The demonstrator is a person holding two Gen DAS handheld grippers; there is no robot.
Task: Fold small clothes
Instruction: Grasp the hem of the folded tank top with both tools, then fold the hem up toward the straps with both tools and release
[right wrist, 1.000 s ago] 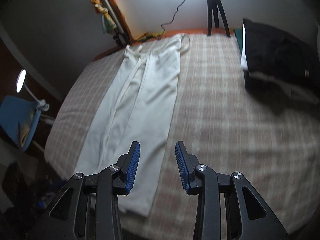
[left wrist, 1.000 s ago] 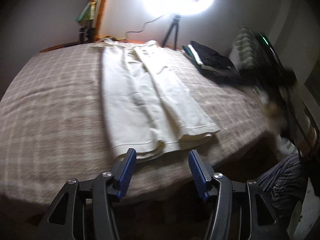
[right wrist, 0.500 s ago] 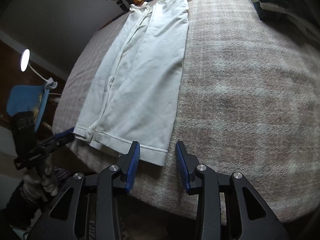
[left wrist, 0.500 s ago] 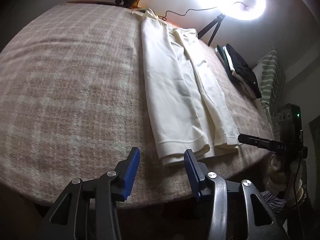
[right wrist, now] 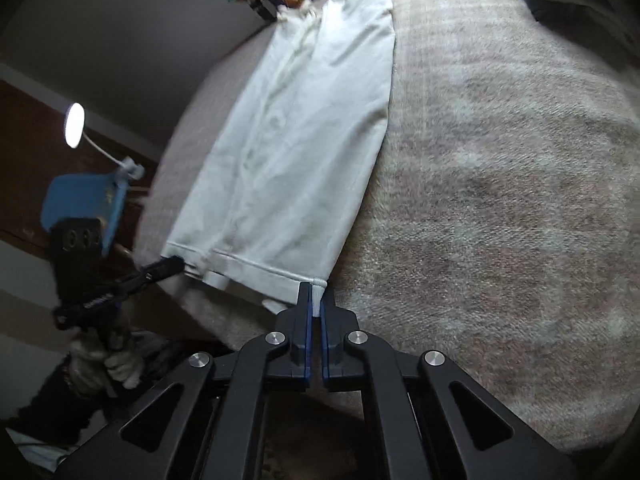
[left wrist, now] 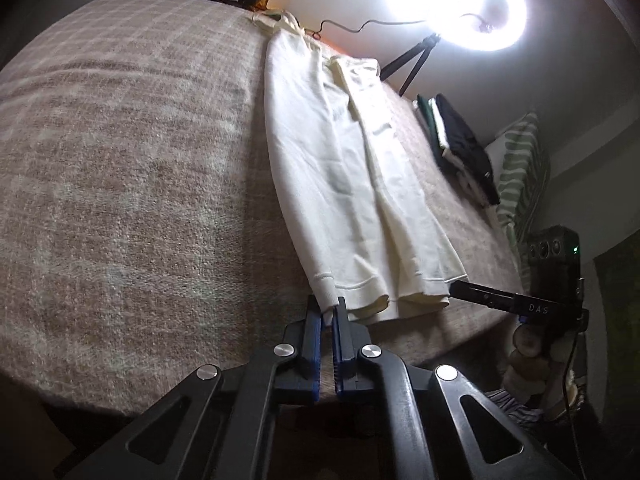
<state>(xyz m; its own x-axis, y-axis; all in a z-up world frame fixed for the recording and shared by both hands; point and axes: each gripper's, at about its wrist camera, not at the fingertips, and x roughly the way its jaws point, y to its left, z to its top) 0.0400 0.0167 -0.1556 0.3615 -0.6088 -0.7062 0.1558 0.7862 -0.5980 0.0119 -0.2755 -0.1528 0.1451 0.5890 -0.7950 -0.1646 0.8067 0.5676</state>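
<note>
Fingers on both your grippers are pinched down on the hem of the pants, one at each bottom corner. Your left gripper sits low center in its view, blue pads nearly together with the cuff corner of the pants squeezed between them. Your right gripper is the same story, low center of its frame, clamped on the other hem corner of the pants.

Those pants are cream colored, lying flat and folded lengthwise, running from the hem at the near edge of the bed up toward the top of both frames, where the waistband and a drawstring end up near the far edge. The bed has a brownish plaid blanket on it.

Each camera catches the other gripper too: in the left view your right gripper pokes in from the right edge, its tip touching the hem at the pants' right corner. In the right view your left gripper comes in from the lower left, tip at the left hem corner.

Other stuff: a ring light glowing upper right on a tripod, a stack of clothes right of the pants, a striped pillow beyond that, and a desk lamp at the left of the right view.
</note>
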